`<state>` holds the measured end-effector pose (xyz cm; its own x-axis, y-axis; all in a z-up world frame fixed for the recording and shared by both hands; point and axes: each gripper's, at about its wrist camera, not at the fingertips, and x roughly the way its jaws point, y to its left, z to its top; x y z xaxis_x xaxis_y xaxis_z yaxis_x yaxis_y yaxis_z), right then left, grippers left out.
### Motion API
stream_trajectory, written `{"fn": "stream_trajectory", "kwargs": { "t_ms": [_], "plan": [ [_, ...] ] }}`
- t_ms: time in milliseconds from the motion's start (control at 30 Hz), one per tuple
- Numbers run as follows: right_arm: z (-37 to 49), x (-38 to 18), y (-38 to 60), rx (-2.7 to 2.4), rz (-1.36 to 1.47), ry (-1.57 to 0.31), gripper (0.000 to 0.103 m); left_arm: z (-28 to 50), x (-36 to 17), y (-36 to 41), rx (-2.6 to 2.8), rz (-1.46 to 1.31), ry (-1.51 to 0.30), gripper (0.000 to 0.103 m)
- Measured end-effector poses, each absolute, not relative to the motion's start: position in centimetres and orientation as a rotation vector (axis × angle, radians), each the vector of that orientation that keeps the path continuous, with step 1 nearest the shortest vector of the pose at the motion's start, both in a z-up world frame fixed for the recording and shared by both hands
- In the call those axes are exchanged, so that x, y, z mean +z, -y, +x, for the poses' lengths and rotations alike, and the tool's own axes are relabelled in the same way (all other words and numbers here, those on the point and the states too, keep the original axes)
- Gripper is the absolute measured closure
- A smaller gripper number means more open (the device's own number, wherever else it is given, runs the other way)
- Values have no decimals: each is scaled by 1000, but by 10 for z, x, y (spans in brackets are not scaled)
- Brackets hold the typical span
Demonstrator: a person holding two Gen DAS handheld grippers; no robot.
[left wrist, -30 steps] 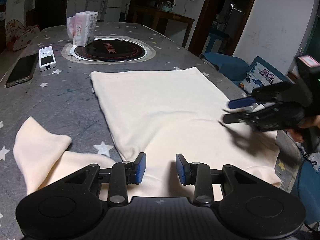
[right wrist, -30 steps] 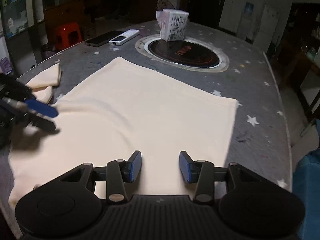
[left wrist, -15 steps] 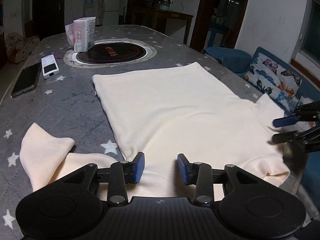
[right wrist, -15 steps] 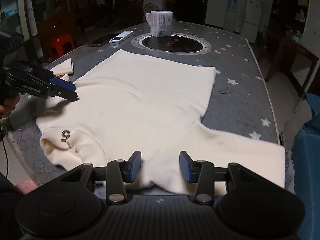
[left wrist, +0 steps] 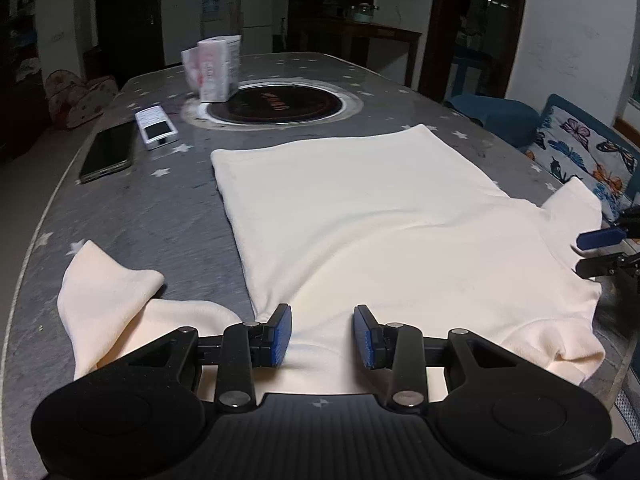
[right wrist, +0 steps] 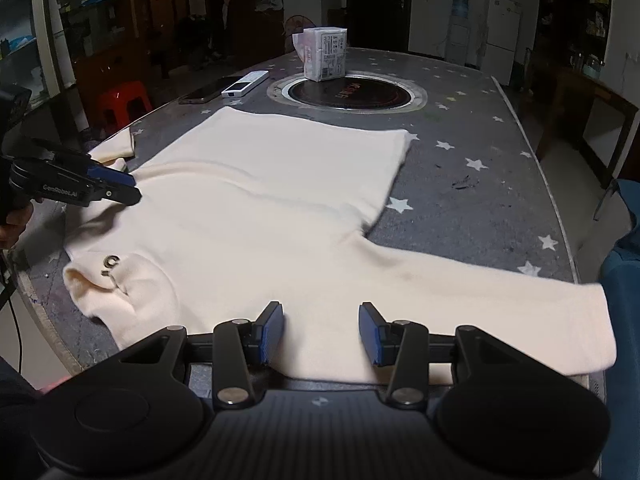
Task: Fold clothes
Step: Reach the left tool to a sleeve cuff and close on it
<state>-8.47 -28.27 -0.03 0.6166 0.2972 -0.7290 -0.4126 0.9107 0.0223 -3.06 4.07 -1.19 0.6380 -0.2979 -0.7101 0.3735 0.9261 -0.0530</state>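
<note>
Sweater flat beneath both tools | left tool released | right tool released

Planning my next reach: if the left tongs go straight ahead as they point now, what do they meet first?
Probably the cream sweater: the open left tongs sit just over its near edge, so its body comes first, though their height above it is unclear.

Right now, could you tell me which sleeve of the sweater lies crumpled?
The left sleeve, beside the left gripper, is folded over itself; the right sleeve lies straight.
</note>
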Motion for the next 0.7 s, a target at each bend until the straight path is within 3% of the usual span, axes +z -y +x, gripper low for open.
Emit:
{"fn": "stream_trajectory", "kwargs": {
  "t_ms": [133, 300, 700],
  "plan": [
    [-82, 0, 287, 387, -134, -807, 61, -28, -11, -49, -371, 81, -798, 64],
    [-69, 4, 288, 369, -138, -777, 61, -30, -10, -47, -384, 80, -791, 54],
    [-45, -9, 291, 339, -111, -830, 61, -43, 18, -103, -244, -12, -695, 56]
  ]
}}
